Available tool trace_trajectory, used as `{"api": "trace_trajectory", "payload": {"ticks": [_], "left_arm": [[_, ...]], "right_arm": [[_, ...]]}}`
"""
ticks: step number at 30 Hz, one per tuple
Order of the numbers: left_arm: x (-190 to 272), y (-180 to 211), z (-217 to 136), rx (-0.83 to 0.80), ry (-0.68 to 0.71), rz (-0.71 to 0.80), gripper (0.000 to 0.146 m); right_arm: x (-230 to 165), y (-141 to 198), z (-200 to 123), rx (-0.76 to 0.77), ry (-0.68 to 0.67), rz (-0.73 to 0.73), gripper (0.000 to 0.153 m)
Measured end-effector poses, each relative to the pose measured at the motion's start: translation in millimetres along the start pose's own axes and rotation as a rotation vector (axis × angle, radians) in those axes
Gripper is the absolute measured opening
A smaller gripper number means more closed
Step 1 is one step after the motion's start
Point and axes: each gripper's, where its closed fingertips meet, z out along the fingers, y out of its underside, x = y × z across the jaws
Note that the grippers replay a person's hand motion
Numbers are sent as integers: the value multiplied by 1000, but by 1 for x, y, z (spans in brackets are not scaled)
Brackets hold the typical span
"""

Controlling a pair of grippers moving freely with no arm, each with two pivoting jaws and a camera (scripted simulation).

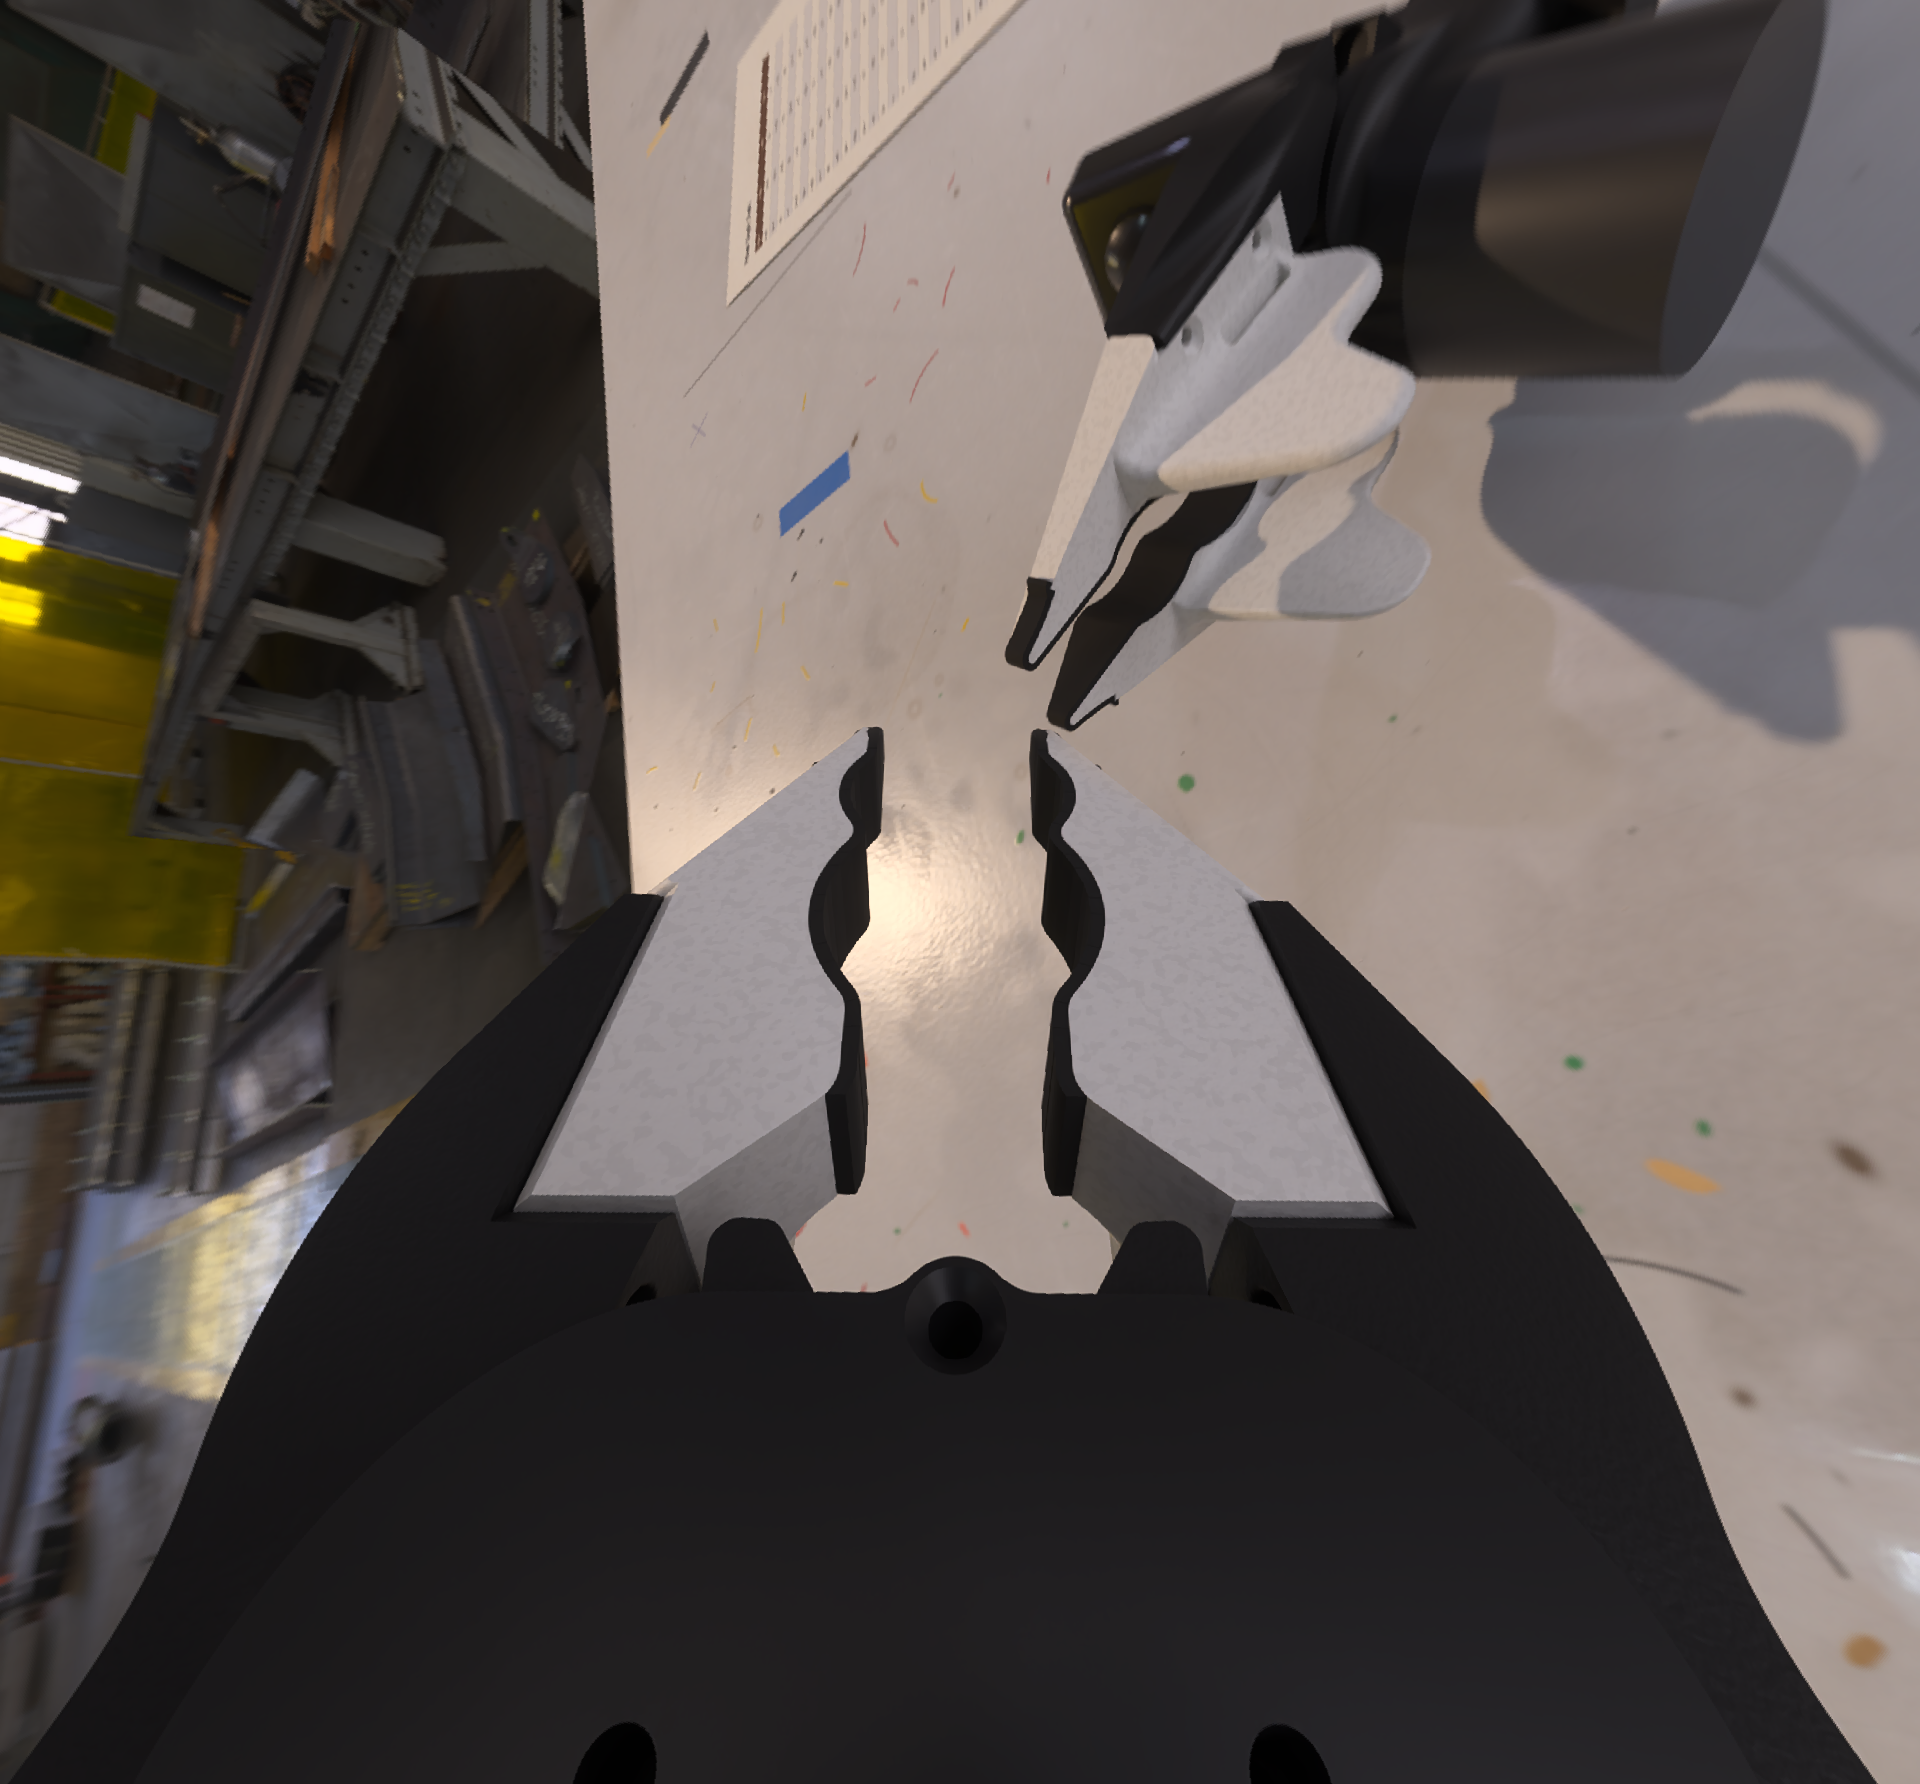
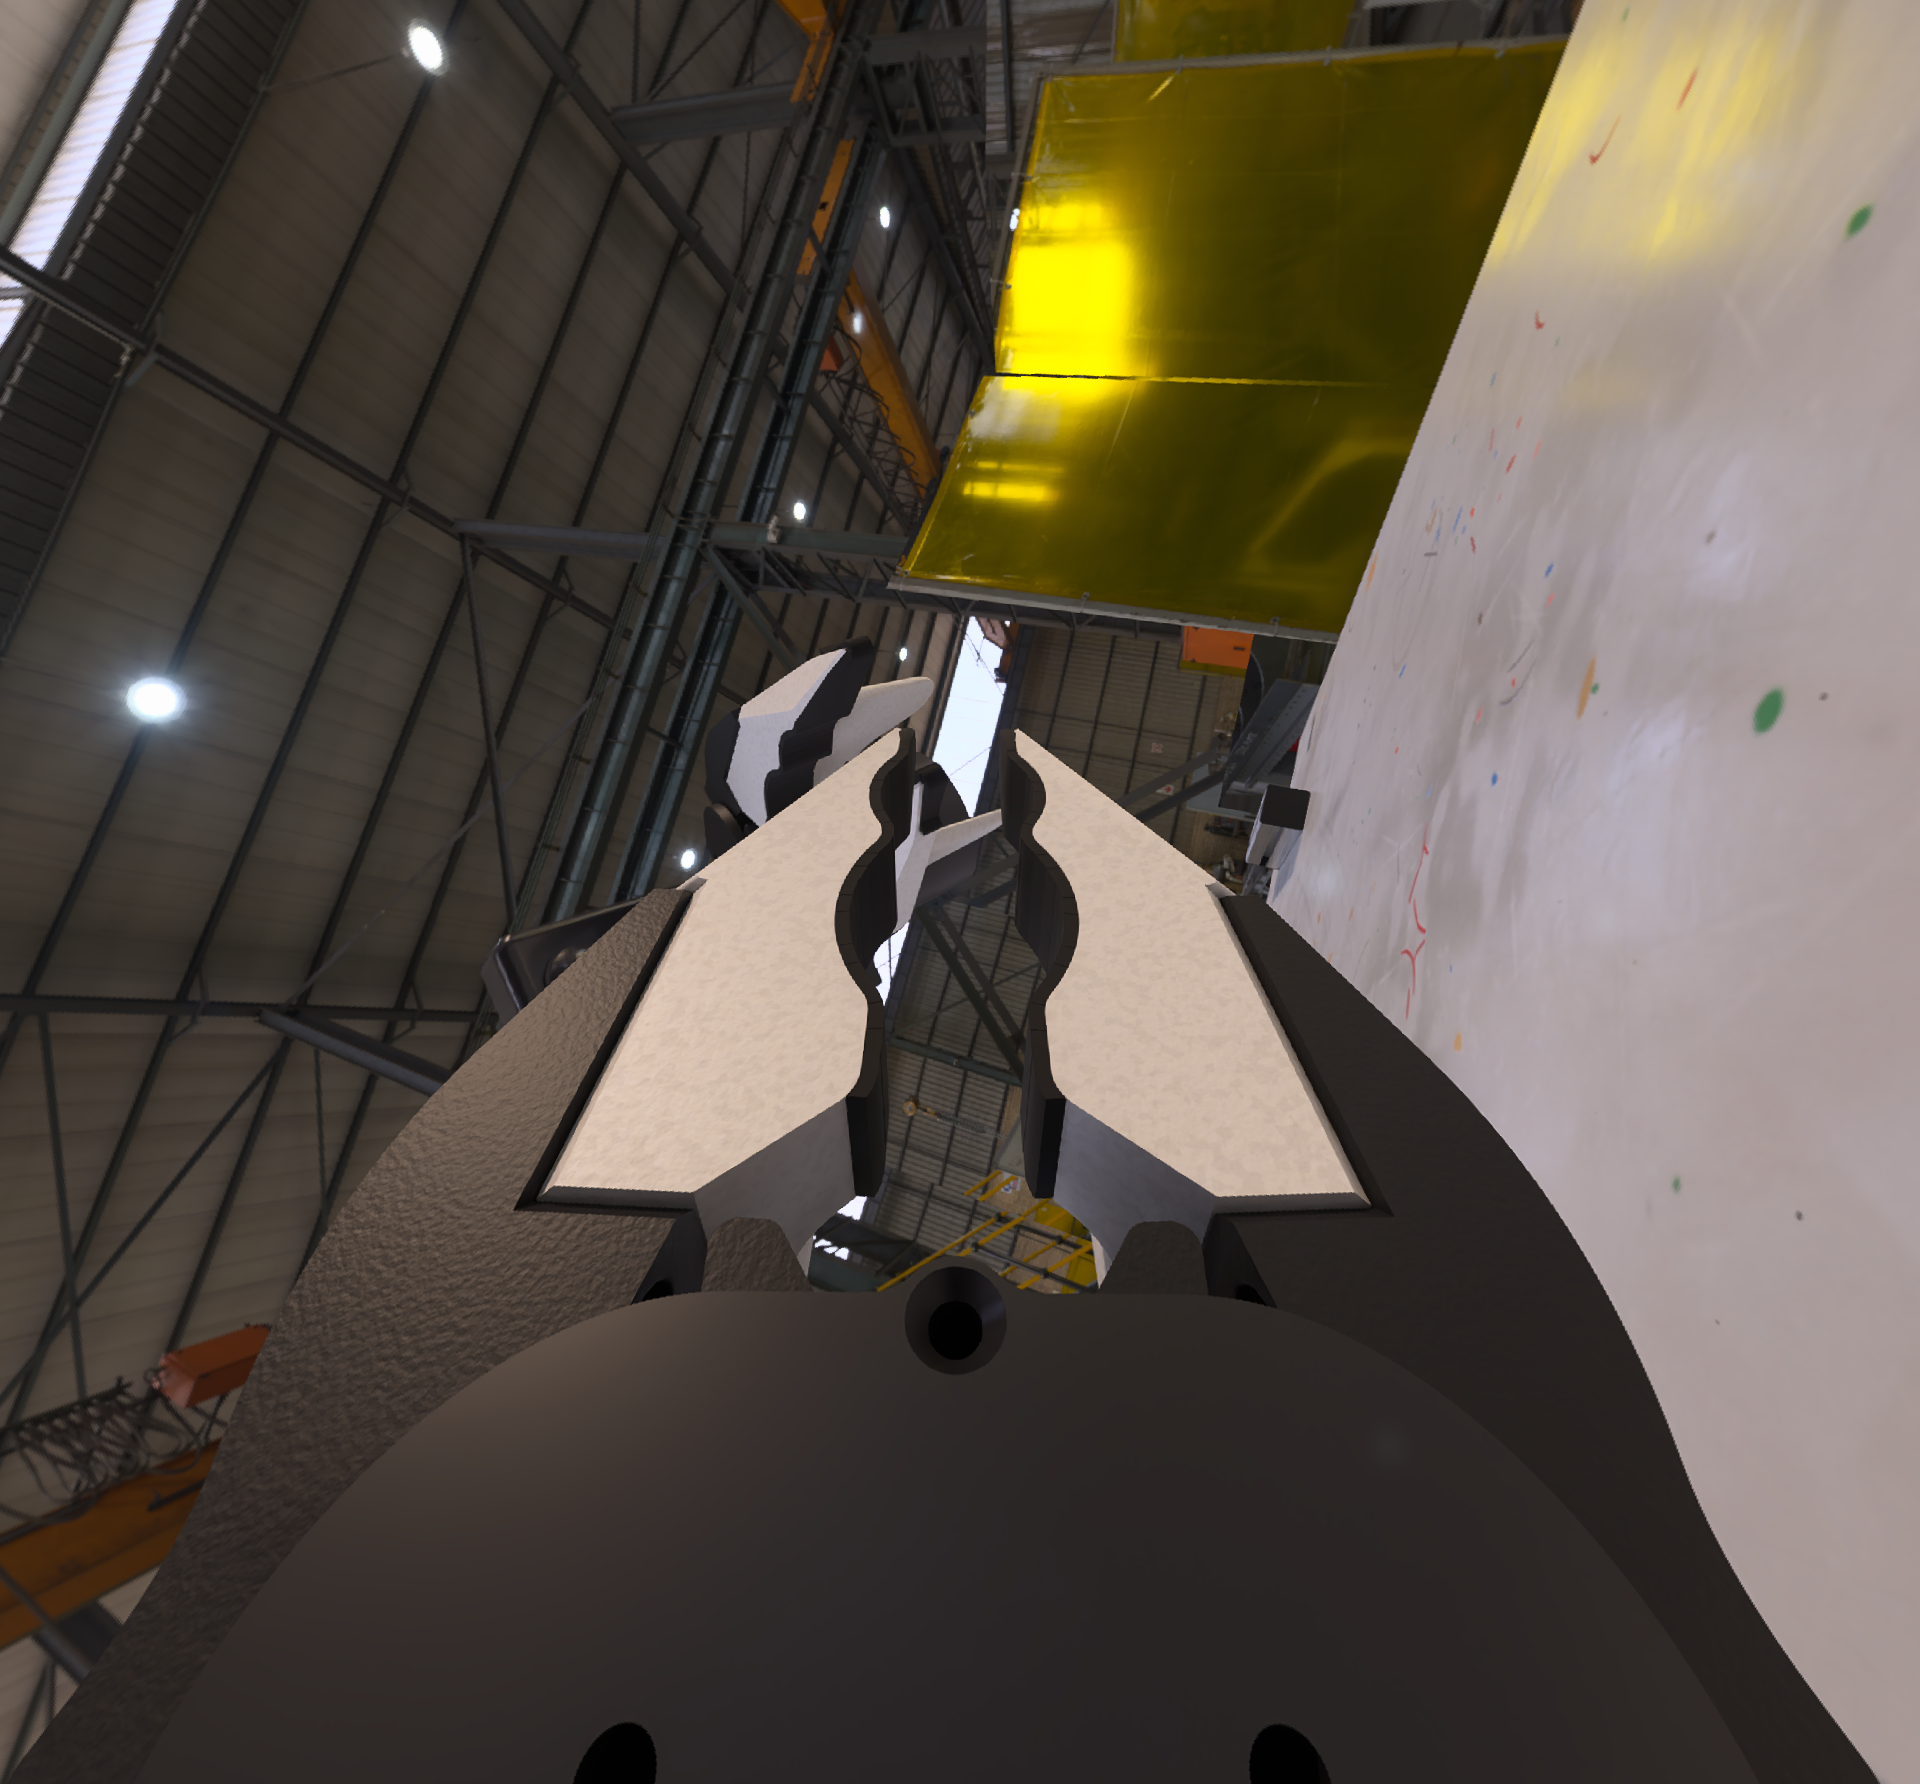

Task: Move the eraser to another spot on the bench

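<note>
A small flat blue block (image 1: 814, 493), the likeliest eraser, lies on the white bench (image 1: 1299, 955), ahead and left of my left gripper (image 1: 956, 747). That gripper is open and empty, hovering over a bare glossy patch. My right gripper (image 1: 1044, 674) comes in from the upper right; its tips sit just beyond my left gripper's right fingertip. In the right wrist view the right gripper (image 2: 956, 747) is open and empty, pointing past the bench (image 2: 1662, 695) into the hall. The left gripper (image 2: 831, 737) shows just beyond its fingers. The blue block is out of that view.
A printed paper sheet (image 1: 894, 41) lies farther along the bench, with a thin dark strip (image 1: 686, 77) to its left near the bench edge (image 1: 608, 487). Shelving (image 1: 312, 280) stands beyond that edge. Yellow curtains (image 2: 1247, 280) hang in the hall.
</note>
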Motion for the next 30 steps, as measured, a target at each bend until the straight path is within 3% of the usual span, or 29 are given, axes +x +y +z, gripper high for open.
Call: {"api": "trace_trajectory", "payload": {"ticks": [5, 8, 10, 13, 17, 22, 25, 30], "left_arm": [[-3, -10, -18, 114, 84, -218, 28], [-4, -15, -30, 211, 200, -397, 15], [-6, -17, -30, 284, 289, -500, 6], [-6, -19, -25, 411, 414, -605, 7], [-11, -9, -21, 465, 324, -505, 15], [-6, -5, -21, 419, 243, -329, 21], [-2, 0, -13, 358, 235, -315, 22], [-8, 14, -15, 337, 259, -377, 20]], "right_arm": [[-13, -1, 0, 4, -41, -42, 16], [-22, -3, -1, 4, -67, -97, 16], [-29, -3, 0, -1, -91, -165, 16], [-35, -1, 1, -25, -87, -308, 16], [-39, 0, 1, -34, -76, -421, 16], [-30, 1, 2, -61, -54, -387, 16], [-18, 2, 3, -58, -34, -292, 16], [-6, -4, -1, -59, 35, -353, 16]]}}
